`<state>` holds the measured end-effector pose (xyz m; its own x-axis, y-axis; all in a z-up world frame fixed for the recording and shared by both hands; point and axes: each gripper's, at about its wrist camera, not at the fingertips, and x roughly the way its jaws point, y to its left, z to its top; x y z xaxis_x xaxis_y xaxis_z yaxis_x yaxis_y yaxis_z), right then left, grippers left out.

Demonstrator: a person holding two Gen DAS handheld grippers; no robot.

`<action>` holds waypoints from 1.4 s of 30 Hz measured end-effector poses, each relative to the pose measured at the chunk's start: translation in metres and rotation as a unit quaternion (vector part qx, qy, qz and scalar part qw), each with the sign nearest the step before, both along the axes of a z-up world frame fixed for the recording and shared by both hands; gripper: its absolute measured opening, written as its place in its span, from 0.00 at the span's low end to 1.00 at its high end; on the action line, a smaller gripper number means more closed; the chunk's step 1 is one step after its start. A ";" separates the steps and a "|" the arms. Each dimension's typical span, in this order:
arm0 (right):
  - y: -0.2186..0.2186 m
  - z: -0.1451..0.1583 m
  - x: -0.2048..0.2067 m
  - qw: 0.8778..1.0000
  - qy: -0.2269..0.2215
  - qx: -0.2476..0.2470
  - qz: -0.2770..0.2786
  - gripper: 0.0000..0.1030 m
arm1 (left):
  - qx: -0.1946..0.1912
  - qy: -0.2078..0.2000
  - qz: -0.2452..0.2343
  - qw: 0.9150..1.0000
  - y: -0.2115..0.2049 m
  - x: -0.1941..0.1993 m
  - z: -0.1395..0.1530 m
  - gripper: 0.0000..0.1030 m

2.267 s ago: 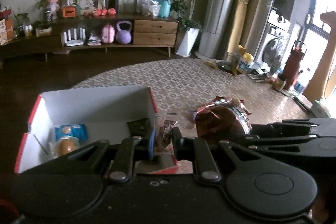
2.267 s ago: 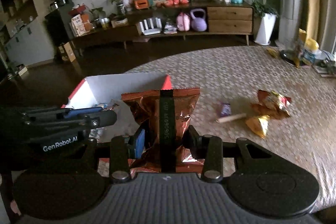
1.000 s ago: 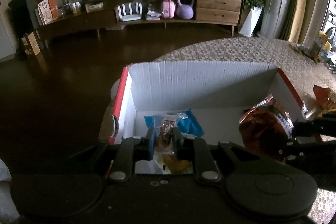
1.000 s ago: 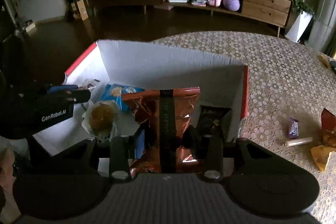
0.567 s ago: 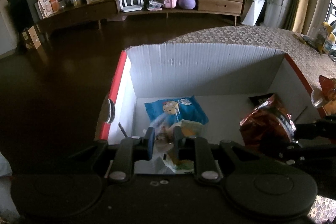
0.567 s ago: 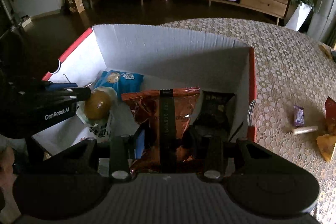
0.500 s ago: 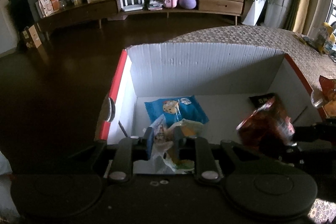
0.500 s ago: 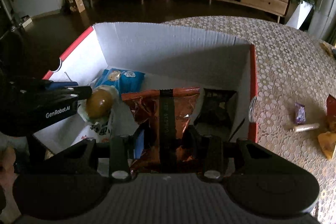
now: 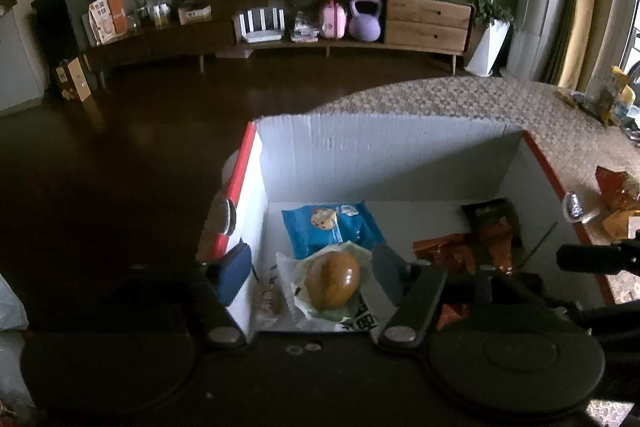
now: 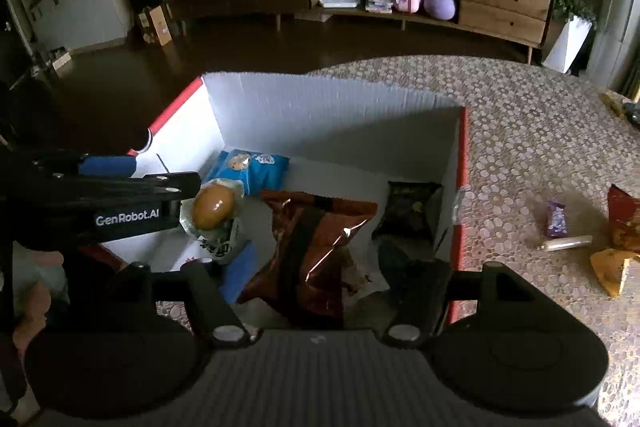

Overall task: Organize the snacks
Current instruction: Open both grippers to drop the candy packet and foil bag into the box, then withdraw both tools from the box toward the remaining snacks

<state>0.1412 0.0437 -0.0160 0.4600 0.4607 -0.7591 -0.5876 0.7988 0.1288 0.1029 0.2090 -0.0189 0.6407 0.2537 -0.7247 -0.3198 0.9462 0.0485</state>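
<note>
Inside the white box (image 10: 332,115), the orange-brown chip bag (image 10: 316,247) lay near the front wall, long axis running near to far, top edge pointing away. The right gripper (image 10: 316,267) straddled it, jaws just opened, pads clear. The left gripper (image 9: 312,275), jaws likewise just opened, held nothing.

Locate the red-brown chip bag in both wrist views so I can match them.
Left wrist view: the red-brown chip bag lies low right in the box, behind the right claw's arm.
Right wrist view: the bag lies centre, between the open claw fingers.
Shared landmark: the blue cookie packet near the box's back wall.
</note>
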 end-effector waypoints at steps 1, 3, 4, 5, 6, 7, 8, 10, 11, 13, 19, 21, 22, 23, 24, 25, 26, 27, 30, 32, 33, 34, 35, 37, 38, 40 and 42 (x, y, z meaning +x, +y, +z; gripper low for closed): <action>-0.003 0.003 -0.002 1.000 -0.002 0.003 -0.003 0.72 | 0.001 -0.003 -0.002 1.000 -0.002 -0.002 0.003 0.70; -0.010 0.009 -0.005 1.000 -0.006 0.012 -0.009 0.73 | 0.003 -0.008 -0.005 1.000 -0.005 -0.005 0.008 0.75; -0.014 0.012 -0.006 1.000 -0.007 0.017 -0.011 0.73 | 0.003 -0.010 -0.007 1.000 -0.008 -0.007 0.010 0.76; -0.017 0.015 -0.008 1.000 -0.008 0.019 -0.013 0.73 | 0.004 -0.013 -0.011 1.000 -0.011 -0.009 0.013 0.77; -0.020 0.018 -0.009 1.000 -0.010 0.021 -0.014 0.73 | 0.004 -0.015 -0.013 1.000 -0.013 -0.010 0.015 0.79; -0.023 0.020 -0.011 1.000 -0.012 0.021 -0.016 0.74 | 0.005 -0.018 -0.016 1.000 -0.016 -0.012 0.017 0.80; -0.027 0.023 -0.014 0.999 -0.015 0.022 -0.018 0.74 | 0.005 -0.020 -0.019 1.000 -0.019 -0.014 0.019 0.82; -0.035 0.028 -0.017 0.999 -0.021 0.026 -0.022 0.78 | 0.005 -0.027 -0.026 0.999 -0.026 -0.017 0.025 0.86; -0.039 0.030 -0.019 0.999 -0.024 0.029 -0.025 0.78 | 0.005 -0.031 -0.030 0.999 -0.029 -0.019 0.028 0.86; -0.048 0.034 -0.021 0.999 -0.028 0.035 -0.031 0.78 | 0.003 -0.035 -0.038 0.999 -0.036 -0.022 0.032 0.87; -0.080 0.046 -0.026 0.997 -0.035 0.053 -0.052 0.79 | 0.001 -0.051 -0.063 0.997 -0.062 -0.028 0.044 0.94; -0.093 0.051 -0.028 0.996 -0.039 0.059 -0.058 0.79 | 0.001 -0.057 -0.072 0.996 -0.072 -0.030 0.047 0.98; -0.098 0.052 -0.029 0.995 -0.040 0.061 -0.060 0.79 | 0.001 -0.060 -0.076 0.995 -0.077 -0.031 0.048 0.99; -0.105 0.055 -0.030 0.995 -0.042 0.065 -0.063 0.79 | 0.001 -0.062 -0.080 0.995 -0.082 -0.031 0.050 0.99; -0.111 0.056 -0.031 0.995 -0.044 0.067 -0.065 0.79 | 0.000 -0.065 -0.086 0.994 -0.088 -0.031 0.052 0.99; -0.117 0.057 -0.031 0.994 -0.046 0.068 -0.069 0.80 | -0.002 -0.067 -0.093 0.993 -0.093 -0.031 0.053 0.99; -0.125 0.058 -0.032 0.994 -0.048 0.070 -0.073 0.80 | -0.004 -0.069 -0.098 0.993 -0.099 -0.031 0.054 1.00; -0.131 0.059 -0.033 0.993 -0.049 0.071 -0.077 0.81 | -0.005 -0.070 -0.102 0.992 -0.105 -0.030 0.055 1.00; -0.153 0.061 -0.033 0.991 -0.053 0.076 -0.092 0.82 | -0.007 -0.073 -0.116 0.991 -0.122 -0.027 0.056 1.00; -0.169 0.060 -0.033 0.990 -0.055 0.077 -0.101 0.82 | -0.009 -0.076 -0.124 0.989 -0.134 -0.024 0.057 1.00; -0.177 0.060 -0.032 0.990 -0.056 0.076 -0.106 0.82 | -0.012 -0.077 -0.128 0.989 -0.139 -0.022 0.057 1.00; -0.185 0.060 -0.031 0.990 -0.056 0.075 -0.109 0.82 | -0.013 -0.078 -0.132 0.988 -0.145 -0.020 0.057 1.00; -0.195 0.059 -0.030 0.989 -0.057 0.075 -0.115 0.82 | -0.014 -0.079 -0.136 0.988 -0.151 -0.019 0.057 1.00; -0.211 0.058 -0.027 0.988 -0.057 0.073 -0.127 0.82 | -0.017 -0.081 -0.143 0.986 -0.162 -0.015 0.057 1.00; -0.221 0.057 -0.026 0.987 -0.058 0.071 -0.133 0.82 | -0.018 -0.080 -0.147 0.986 -0.168 -0.012 0.056 1.00; -0.237 0.054 -0.023 0.986 -0.061 0.066 -0.144 0.82 | -0.022 -0.080 -0.153 0.985 -0.179 -0.008 0.055 1.00; -0.254 0.050 -0.019 0.984 -0.061 0.061 -0.157 0.82 | -0.022 -0.078 -0.159 0.984 -0.190 -0.002 0.053 1.00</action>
